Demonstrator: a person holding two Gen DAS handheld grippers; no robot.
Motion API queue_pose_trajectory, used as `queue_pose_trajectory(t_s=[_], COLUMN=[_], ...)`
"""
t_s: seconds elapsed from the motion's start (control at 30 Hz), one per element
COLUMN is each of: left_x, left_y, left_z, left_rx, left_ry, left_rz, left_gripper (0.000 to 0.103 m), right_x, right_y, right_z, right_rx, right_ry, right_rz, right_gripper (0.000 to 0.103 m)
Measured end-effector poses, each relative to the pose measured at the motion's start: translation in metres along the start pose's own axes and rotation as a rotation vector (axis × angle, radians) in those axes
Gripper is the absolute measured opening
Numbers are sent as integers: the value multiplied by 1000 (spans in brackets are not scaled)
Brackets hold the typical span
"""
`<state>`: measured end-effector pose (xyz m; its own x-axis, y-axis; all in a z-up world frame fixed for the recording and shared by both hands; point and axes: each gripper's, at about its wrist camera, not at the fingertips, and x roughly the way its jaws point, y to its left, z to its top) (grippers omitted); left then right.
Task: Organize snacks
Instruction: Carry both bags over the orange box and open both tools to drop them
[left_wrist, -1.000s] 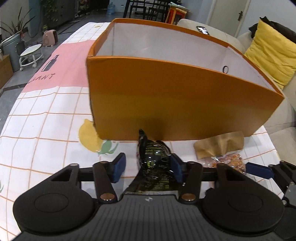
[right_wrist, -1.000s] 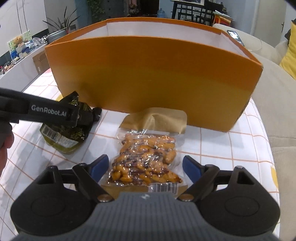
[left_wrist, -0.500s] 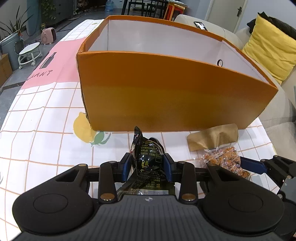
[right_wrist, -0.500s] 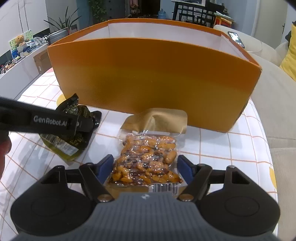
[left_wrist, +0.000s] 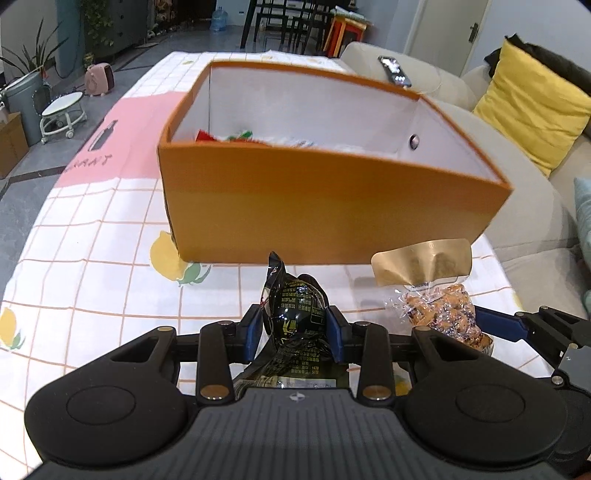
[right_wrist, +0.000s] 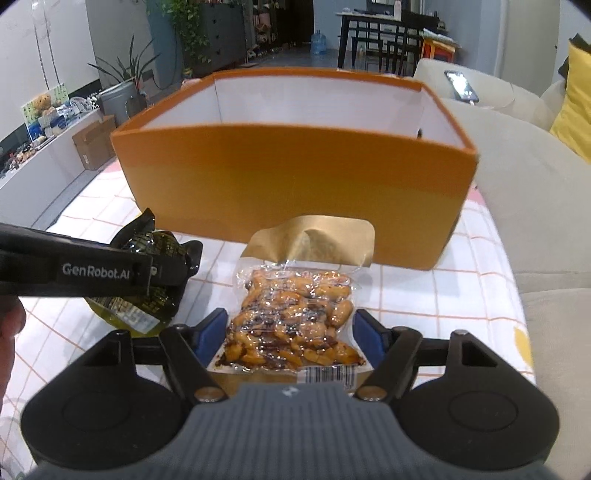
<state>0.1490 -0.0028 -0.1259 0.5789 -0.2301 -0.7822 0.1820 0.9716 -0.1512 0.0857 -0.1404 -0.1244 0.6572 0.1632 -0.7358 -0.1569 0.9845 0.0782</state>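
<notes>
Dark snack packet (left_wrist: 295, 314): black glossy film with yellow print, crumpled and puffed; pinched across its middle between the blue pads (left_wrist: 334, 334) of the left gripper (left_wrist: 294, 334), jaws drawn in narrow and pressing on both sides. Top seam sticks up past the pads; lower end with label trails toward the camera. Judged light and soft; slick film, so a grip on the bulged body is safer than one on the thin seam, which could slide out.

Clear vacuum pouch of glazed nuts (right_wrist: 295, 317), gold-backed header flap at the far end, barcode at the near end; it sits between the pads of the right gripper (right_wrist: 290, 341), jaws set fairly wide, both pads at the pouch's long edges and apparently squeezing it. Judged denser and stiffer than the dark packet; the vacuum-tight body is lumpy and should resist slipping; the flap is floppy and a poor hold. Whether it is clear of the cloth I cannot tell.

Both packets hang just in front of the near wall of the orange box (left_wrist: 332, 206); white inside, some bright wrappers (left_wrist: 236, 137) visible at the bottom left. Box stands on a checked tablecloth (left_wrist: 92, 258) with lemon prints; a sofa (left_wrist: 517, 158) with a yellow cushion (left_wrist: 532, 110) lies beyond.
</notes>
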Motion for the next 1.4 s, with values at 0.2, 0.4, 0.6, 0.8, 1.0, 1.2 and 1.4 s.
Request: queue_pose_trajectory(t_s=[0.2, 0.4, 0.6, 0.8, 1.0, 1.2, 1.4], left_x=[-29, -50, -64, -56, -21, 25, 62], left_y=[-7, -14, -19, -26, -37, -35, -31], left_z=[4, 21, 58, 105, 143, 170, 184], left_rx=[-1, 0, -5, -11, 44, 67, 78], left_ry=[-41, -85, -119, -92, -5, 100, 149], left_rz=[-12, -31, -80, -150, -126, -92, -68], left_gripper=[41, 41, 41, 41, 41, 41, 41], right_x=[-40, -75, -96, -85, -33, 38, 85], right_y=[-3, -9, -22, -41, -66, -66, -57], right_z=[5, 19, 50, 103, 165, 204, 215], right_rx=[17, 33, -3, -29, -63, -179, -328], right_ry=[-60, -126, -164, -88, 49, 188, 268], right_rz=[5, 17, 44, 127, 169, 129, 81], right_gripper=[71, 71, 71, 72, 72, 72, 72])
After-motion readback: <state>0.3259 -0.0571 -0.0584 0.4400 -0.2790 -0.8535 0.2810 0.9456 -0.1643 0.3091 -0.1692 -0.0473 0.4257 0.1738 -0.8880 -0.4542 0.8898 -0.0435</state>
